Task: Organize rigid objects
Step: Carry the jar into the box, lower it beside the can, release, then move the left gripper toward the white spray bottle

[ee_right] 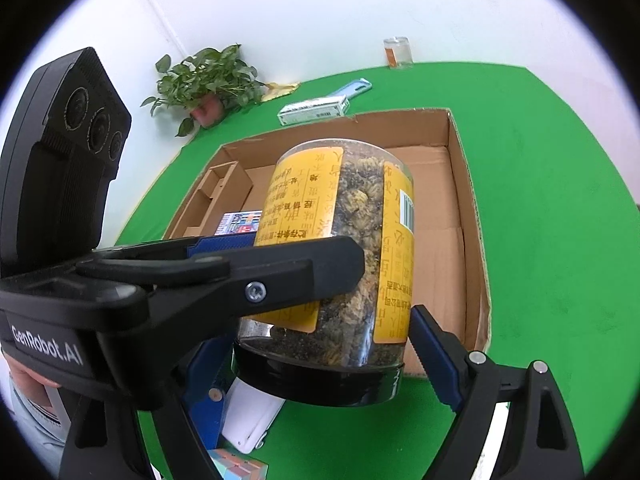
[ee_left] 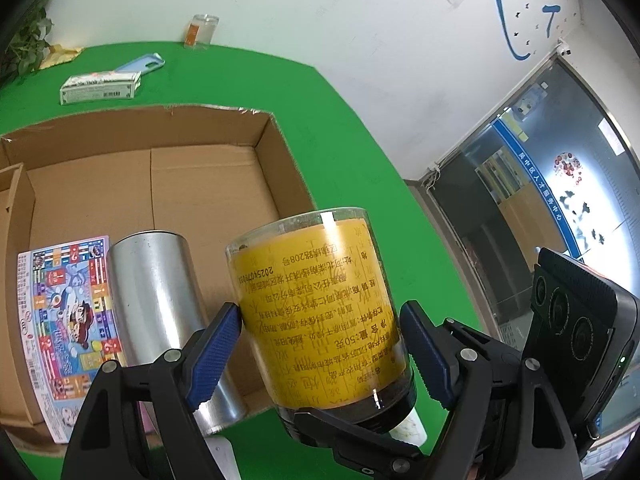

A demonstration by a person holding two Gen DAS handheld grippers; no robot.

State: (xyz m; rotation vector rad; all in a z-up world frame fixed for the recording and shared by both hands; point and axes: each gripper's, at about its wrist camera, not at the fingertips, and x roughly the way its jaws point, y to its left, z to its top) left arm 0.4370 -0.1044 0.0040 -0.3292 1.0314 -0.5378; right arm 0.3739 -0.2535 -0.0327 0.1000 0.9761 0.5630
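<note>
Nearest, both grippers clamp one jar [ee_left: 320, 312] of dried flowers, lid toward the cameras, raised over the near edge of the cardboard box [ee_left: 280, 152]; the left gripper [ee_left: 320, 340] presses its blue pads on the yellow label's sides, and the right gripper [ee_right: 332, 340] holds it lower, by the black lid. Already in the box: a silver can [ee_left: 160, 312] and a colourful packet [ee_left: 68, 312]. Farther off on the green table [ee_left: 352, 128], a white carton [ee_left: 100, 86], a blue case [ee_left: 140, 66] and a small clear jar [ee_left: 202, 30] wait; roughly half seems left.
</note>
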